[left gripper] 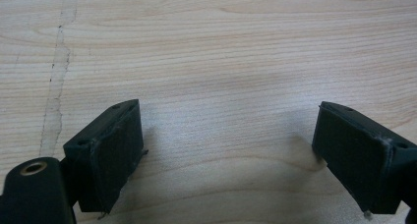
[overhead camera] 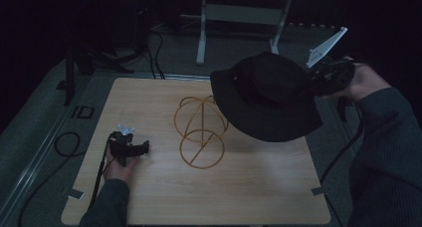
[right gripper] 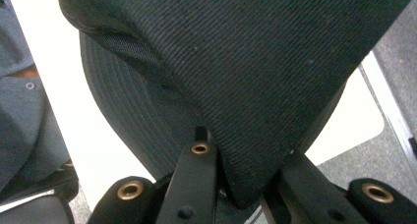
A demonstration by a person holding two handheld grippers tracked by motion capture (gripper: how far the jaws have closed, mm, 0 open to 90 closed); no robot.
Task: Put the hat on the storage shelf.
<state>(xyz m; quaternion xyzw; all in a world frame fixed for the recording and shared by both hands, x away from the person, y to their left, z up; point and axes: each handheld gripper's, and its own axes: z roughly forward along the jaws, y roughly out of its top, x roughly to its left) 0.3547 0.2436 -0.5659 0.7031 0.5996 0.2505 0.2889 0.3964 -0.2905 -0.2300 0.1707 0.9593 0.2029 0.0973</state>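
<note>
Right jaws: my right gripper (right gripper: 236, 184) is clamped tight on the brim of the black bucket hat (overhead camera: 266, 95); in the right gripper view the cloth is pinched between the two jaws, a thin fold that lets them close almost fully.
Why the brim: gripping at the edge leaves the crown hanging open and free, so I judge it can drop over something.
Hat position: lifted clear of the wooden table (overhead camera: 149, 202), tilted, its crown just right of the wire hat stand (overhead camera: 200, 132) and overlapping the stand's upper loops from the high view; whether cloth touches wire I cannot tell.
Left jaws: my left gripper (left gripper: 231, 150) stands wide apart with nothing between the pads, only bare wood grain beneath.
Why left waits: it rests low on the table near the left edge, well apart from the stand, out of the hat's way yet near enough to steady the base if it tips.
Stand: upright near the table's middle, round base flat, untouched.
Likely step: settling the crown over the stand's top.
</note>
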